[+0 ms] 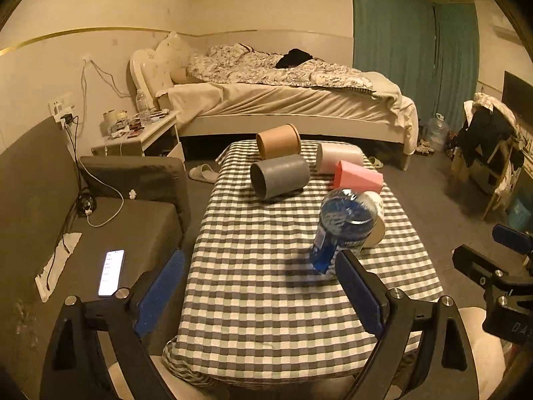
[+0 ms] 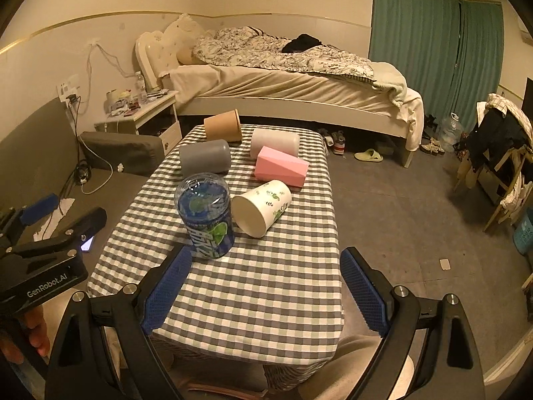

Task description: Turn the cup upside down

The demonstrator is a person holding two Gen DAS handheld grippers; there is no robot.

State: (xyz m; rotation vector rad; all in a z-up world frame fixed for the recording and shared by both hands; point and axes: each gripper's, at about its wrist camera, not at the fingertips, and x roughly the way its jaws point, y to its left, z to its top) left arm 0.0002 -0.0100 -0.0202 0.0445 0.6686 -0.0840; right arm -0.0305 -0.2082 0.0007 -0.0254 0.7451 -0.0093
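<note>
Bed (image 1: pixel 293 100) with patterned quilt runs along the back wall, teal curtain (image 2: pixel 433 40) to its right. Checked-cloth worktop (image 2: pixel 253 286) carries six cups. Blue-labelled clear plastic cup (image 2: pixel 206 216) stands base-up near the front; in the left view (image 1: pixel 343 230) it looks tilted and blurred. Grey cylindrical cup (image 1: pixel 279 175), tan paper cup (image 1: pixel 279 140), pale white cup (image 2: pixel 274 143) and pink angular cup (image 2: pixel 281 166) all lie on their sides. White paper cup with green print (image 2: pixel 261 207) lies on its side just beside the blue one; the right view shows its open mouth, the left view mostly hides it. Left hand-held gripper (image 1: pixel 263 293) open, empty. Right hand-held gripper (image 2: pixel 266 290) open, empty. Lit phone (image 1: pixel 111 271) on the grey sofa shows fully only in the left view.
</note>
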